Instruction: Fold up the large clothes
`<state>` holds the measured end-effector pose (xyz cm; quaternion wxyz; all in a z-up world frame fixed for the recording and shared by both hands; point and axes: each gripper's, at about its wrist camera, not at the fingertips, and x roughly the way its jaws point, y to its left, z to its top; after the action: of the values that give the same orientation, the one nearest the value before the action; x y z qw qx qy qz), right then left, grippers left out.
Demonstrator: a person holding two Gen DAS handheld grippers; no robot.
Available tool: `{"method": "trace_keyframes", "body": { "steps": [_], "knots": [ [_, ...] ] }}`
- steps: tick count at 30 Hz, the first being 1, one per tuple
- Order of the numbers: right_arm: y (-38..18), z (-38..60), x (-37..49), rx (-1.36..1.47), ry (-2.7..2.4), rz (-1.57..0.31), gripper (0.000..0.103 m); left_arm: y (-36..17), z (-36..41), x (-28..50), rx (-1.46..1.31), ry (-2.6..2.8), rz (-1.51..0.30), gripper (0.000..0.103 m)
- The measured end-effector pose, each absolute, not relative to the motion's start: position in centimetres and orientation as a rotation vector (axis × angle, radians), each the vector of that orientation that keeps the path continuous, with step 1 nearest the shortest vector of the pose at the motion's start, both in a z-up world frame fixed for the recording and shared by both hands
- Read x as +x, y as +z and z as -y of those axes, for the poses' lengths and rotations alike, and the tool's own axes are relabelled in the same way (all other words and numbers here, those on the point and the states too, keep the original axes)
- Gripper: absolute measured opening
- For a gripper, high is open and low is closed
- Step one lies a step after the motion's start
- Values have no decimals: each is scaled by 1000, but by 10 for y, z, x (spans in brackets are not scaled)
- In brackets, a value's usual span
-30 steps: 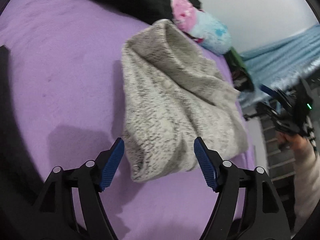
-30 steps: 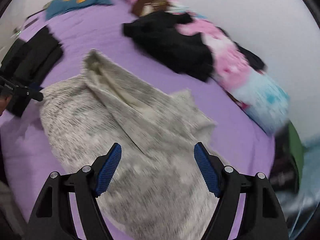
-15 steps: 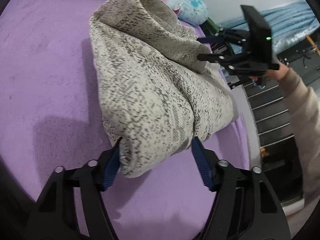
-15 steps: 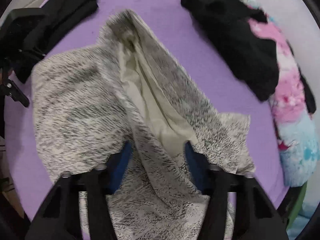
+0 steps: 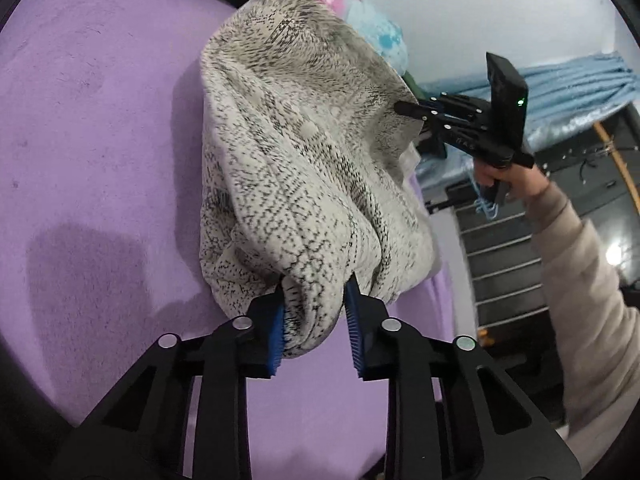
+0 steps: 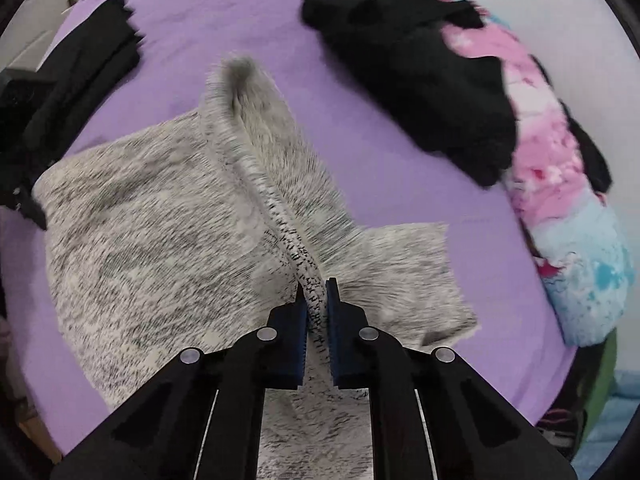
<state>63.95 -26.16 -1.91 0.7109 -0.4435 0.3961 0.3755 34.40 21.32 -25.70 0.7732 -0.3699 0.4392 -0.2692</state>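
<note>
1. A bed with a purple cover filled most of both views and carried all the clothes.
2. The grey speckled sweater lay spread over the middle of the bed; in the left wrist view it rose as a bunched heap, with one end lifted off the cover.
3. A black garment lay near the far edge of the bed, apart from the sweater, and a pink and light blue blanket lay just beside it along the white wall.
4. Another dark cloth lay at the left side of the bed in the right wrist view.
5. A person's arm in a beige sleeve reached in from the right side of the left wrist view, holding the other tool.
6. The left gripper had just been closing its jaws; the blue pads now pressed on a thick fold at the near end of the sweater, with a rather wide gap still between them.
7. The right gripper had also just been closing; its jaws were almost fully together, pinching a thin raised ridge of the sweater. In the left wrist view it touched the upper edge of the sweater.
</note>
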Motion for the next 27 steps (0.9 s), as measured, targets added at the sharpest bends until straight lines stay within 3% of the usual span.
{"method": "trace_keyframes", "body": {
  "steps": [6, 8, 10, 11, 12, 21, 23, 27],
  "knots": [
    [-28, 240, 661, -971, 693, -829, 9, -255, -214, 340, -826, -579, -923, 18],
    [-47, 233, 667, -1003, 611, -819, 13, -257, -217, 338, -843, -571, -919, 16],
    [-58, 226, 673, -1033, 513, -803, 31, -259, -228, 336, -856, -569, -915, 16],
    [-68, 226, 678, -1048, 432, -787, 53, -259, -227, 335, -851, -566, -918, 16],
    [-69, 227, 683, -1045, 394, -779, 66, -258, -225, 335, -849, -563, -921, 16],
    [-16, 250, 639, -863, 393, -659, 81, -245, -209, 337, -750, -557, -962, 17],
    [-2, 256, 609, -796, 434, -623, 88, -245, -206, 337, -719, -560, -973, 18],
    [-4, 267, 559, -715, 515, -636, 89, -248, -202, 340, -689, -584, -981, 27]
  ]
}}
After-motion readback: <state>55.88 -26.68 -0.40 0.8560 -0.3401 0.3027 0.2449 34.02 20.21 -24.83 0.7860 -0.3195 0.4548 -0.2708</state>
